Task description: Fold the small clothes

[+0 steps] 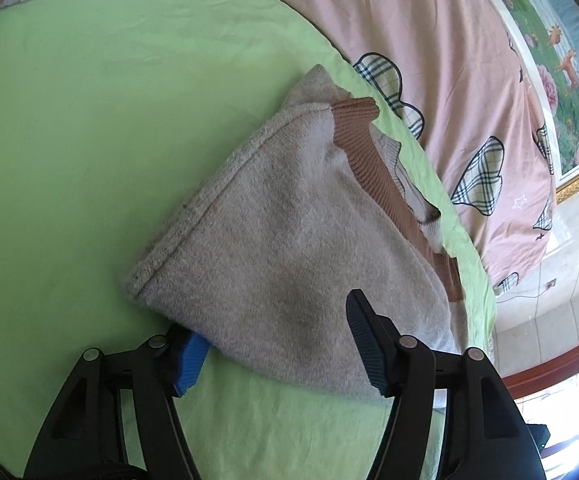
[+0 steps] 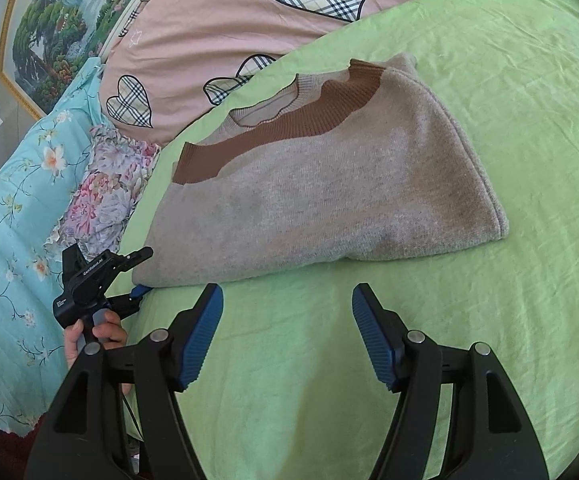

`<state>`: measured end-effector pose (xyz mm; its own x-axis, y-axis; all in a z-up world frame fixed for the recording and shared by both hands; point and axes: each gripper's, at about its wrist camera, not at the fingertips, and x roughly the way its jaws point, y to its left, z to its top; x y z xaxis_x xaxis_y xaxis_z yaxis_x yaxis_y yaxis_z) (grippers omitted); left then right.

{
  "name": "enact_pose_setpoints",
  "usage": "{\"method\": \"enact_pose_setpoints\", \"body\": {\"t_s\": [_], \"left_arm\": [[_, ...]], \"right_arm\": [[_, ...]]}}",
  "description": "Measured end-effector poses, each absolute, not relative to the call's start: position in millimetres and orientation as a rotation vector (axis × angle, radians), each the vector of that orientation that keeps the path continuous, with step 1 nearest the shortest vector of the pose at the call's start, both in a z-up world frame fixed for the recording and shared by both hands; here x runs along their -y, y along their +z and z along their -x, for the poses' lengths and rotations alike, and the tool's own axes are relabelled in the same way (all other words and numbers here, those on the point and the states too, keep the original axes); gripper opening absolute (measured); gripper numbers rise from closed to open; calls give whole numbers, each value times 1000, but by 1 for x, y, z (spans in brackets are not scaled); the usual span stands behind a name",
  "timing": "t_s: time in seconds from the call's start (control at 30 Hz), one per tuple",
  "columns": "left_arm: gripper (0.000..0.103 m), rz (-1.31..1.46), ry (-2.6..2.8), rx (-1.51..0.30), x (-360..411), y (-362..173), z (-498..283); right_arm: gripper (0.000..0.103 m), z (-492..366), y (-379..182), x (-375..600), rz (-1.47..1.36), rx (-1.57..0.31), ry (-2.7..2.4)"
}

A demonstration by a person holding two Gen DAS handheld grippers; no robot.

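A grey knitted sweater [image 1: 281,220] with a brown ribbed band lies folded on the green sheet [image 1: 69,120]. It also shows in the right wrist view [image 2: 321,200]. My left gripper [image 1: 277,344] is open around the sweater's near corner, one finger under the edge and one over it. It shows from the side in the right wrist view [image 2: 139,276], at the sweater's left corner. My right gripper [image 2: 287,312] is open and empty over bare green sheet [image 2: 489,320], just short of the sweater's front edge.
A pink quilt with plaid hearts [image 2: 229,28] lies behind the sweater. A floral pillow [image 2: 105,196] and a turquoise floral cloth [image 2: 13,240] are on the left. The bed's edge [image 1: 485,300] is close to the sweater. A framed painting [image 2: 45,40] hangs on the wall.
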<state>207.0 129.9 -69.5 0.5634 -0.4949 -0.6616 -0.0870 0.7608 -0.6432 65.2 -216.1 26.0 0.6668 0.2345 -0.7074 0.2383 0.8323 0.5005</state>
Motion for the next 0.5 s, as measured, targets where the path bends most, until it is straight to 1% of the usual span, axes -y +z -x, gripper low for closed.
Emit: {"method": "enact_pose_setpoints", "body": {"t_s": [0.03,0.07,0.1,0.13,0.17,0.27,0.5], "left_arm": [[53,677,-256,-955,-129,-69,-207],[36,662,-251,-958,-128,-69,-210],[10,654,-251,-962,-128,-68,-211],[8,646,-248,-956,-129,-66,-212],[9,641,-252,-937,-129,-60,-212],[6,575,-283,-875,-117,-38,-208],[6,335,-490,-769,-35,22,-195]], "right_arm": [[68,-66,25,217,-608,-855,0],[68,-65,26,215,-608,-853,-5],[68,-64,26,214,-608,-853,-7],[68,-65,25,214,-610,-854,-7],[68,-65,24,214,-613,-853,-7],[68,-67,22,217,-627,-851,-1],[68,-71,24,237,-674,-821,-9]]}}
